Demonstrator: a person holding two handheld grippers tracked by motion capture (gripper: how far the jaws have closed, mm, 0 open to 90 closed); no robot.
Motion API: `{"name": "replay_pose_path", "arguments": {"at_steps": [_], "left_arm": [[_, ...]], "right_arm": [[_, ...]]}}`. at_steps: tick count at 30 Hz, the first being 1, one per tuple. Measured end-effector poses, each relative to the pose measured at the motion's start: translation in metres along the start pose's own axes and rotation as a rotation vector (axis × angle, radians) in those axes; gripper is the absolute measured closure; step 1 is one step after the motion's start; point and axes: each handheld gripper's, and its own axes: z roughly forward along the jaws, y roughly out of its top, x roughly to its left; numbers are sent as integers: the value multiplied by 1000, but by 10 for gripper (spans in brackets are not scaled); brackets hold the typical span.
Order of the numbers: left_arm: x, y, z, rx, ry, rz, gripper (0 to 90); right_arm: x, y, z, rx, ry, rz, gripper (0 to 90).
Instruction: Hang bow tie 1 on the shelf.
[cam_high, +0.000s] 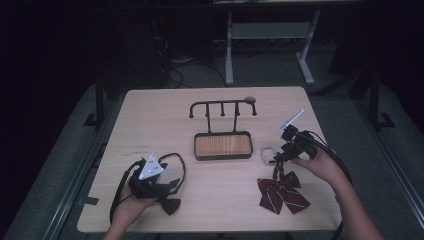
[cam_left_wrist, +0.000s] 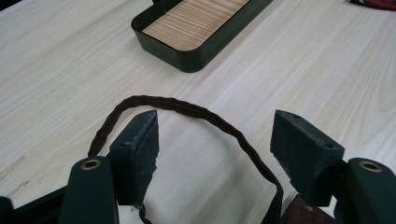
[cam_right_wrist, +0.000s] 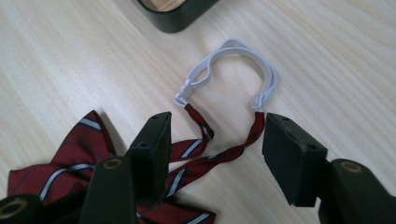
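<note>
A red striped bow tie (cam_high: 282, 194) lies at the table's front right. Its two thin straps (cam_right_wrist: 219, 156) run up to a white elastic loop (cam_right_wrist: 268, 77). My right gripper (cam_right_wrist: 218, 120) hovers over these straps with its jaws apart, one on each side, and the pads do not press on them. In the high view that right gripper (cam_high: 280, 156) sits just above the bow. A dark bow tie (cam_high: 171, 205) lies at the front left, its dark strap (cam_left_wrist: 187, 107) curving between the wide jaws of my left gripper (cam_left_wrist: 217, 119), untouched. The left gripper (cam_high: 167, 184) rests low on the table.
A dark tray with a wooden floor (cam_high: 222, 156) stands mid-table, with a black hook rack (cam_high: 222, 105) rising behind it. Its corner shows as the tray (cam_left_wrist: 196, 58) ahead of the left jaws and the tray (cam_right_wrist: 180, 21) beyond the white loop. Cables trail from both grippers.
</note>
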Motion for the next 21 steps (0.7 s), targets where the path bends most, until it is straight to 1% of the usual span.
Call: {"name": "replay_pose_path", "arguments": {"at_steps": [3,4,5,6,14,15,17,18,21], "left_arm": [[0,0,0,0,-1,0,330],[0,0,0,5,-2,3,330],[0,0,0,5,-2,3,330],[-1,0,1,2,-4,-3,330],[0,0,1,5,-5,-2,330],[0,0,1,5,-4,3,330],[0,0,1,4,-4,-3,330],[0,0,1,4,-5,-2,330],[0,0,1,5,-5,-2,330]], "right_arm": [[-3,1,3,11,-3,5,444],[-6,2,8,34,-9,12,453],[-6,2,8,34,-9,12,453],[-8,2,12,49,-15,19,462],[-15,6,19,66,-29,33,512],[-17,7,23,76,-36,37,525],[-17,7,24,81,-38,38,532],[-19,8,28,92,-39,42,555],[-20,8,31,113,-50,47,588]]}}
